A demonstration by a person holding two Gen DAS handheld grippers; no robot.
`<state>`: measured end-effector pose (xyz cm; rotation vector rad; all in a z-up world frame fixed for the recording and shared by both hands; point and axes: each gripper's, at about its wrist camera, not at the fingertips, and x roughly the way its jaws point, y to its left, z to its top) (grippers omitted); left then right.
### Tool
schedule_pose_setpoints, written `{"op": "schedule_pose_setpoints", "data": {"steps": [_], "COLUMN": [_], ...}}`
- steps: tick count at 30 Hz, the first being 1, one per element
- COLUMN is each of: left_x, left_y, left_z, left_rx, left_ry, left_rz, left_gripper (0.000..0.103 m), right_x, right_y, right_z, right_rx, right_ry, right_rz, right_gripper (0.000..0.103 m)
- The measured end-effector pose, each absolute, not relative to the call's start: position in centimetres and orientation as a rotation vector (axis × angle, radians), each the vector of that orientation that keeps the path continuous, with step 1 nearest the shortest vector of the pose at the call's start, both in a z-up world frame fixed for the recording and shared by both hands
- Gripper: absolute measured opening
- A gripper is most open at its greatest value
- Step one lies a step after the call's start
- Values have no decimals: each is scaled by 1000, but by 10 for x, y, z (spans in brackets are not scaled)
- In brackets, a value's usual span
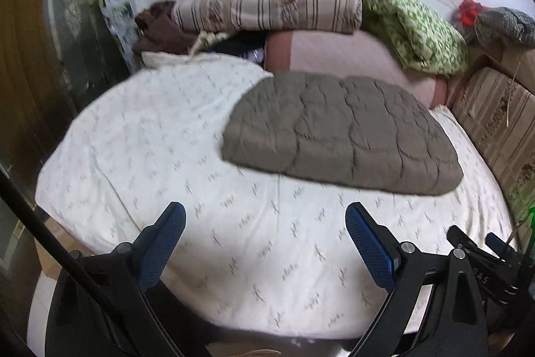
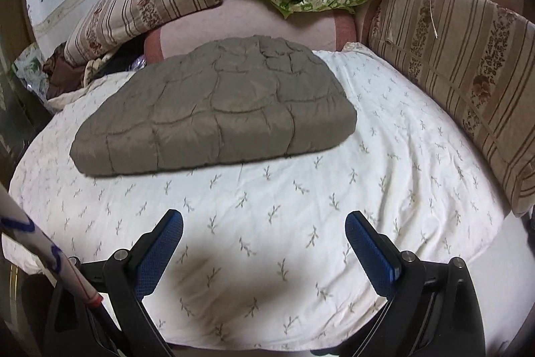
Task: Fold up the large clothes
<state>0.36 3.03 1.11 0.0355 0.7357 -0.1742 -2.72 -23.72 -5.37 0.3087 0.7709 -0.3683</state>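
The left claw [image 1: 265,223] is spread wide and holds nothing, hovering over the near part of the bed [image 1: 133,139]. Ahead of it and a little to its right lies the quilted grey garment [image 1: 341,132], already in a thick, flat rectangular bundle. The right claw [image 2: 264,231] is likewise spread and empty, and from it the same garment [image 2: 214,112] sits ahead and slightly left, well apart from its fingertips.

The bundle looks puffy and slick, so a likely fault is that a shallow pinch takes only the top layer and peels the fold open, or that the padding springs back once let go. A pinch that goes too deep could catch the white sheet [image 2: 301,189] along with it and drag it into wrinkles.

To the left of the left claw the mattress edge falls away towards a dark wardrobe [image 1: 67,22], so room there is thin. Between the claws and the garment's near edge is bare sheet, the best space for working. Beyond the garment, a pink blanket [image 2: 240,19] and a striped quilt [image 2: 143,2] crowd its far edge. To the right of the right claw a striped cushion [image 2: 461,66] walls that side.
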Motion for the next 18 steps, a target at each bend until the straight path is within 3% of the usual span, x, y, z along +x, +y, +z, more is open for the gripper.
{"op": "schedule_pose_setpoints", "data": {"steps": [18], "left_x": [10], "left_y": [14], "left_z": [-13], "left_rx": [103], "left_ry": [847], "left_rz": [-142], "left_gripper": [96], "right_x": [-30], "right_y": [-229], "right_z": [-80], "right_rx": [275], "right_ry": [866], "right_rz": [-410], "right_gripper": [100]}}
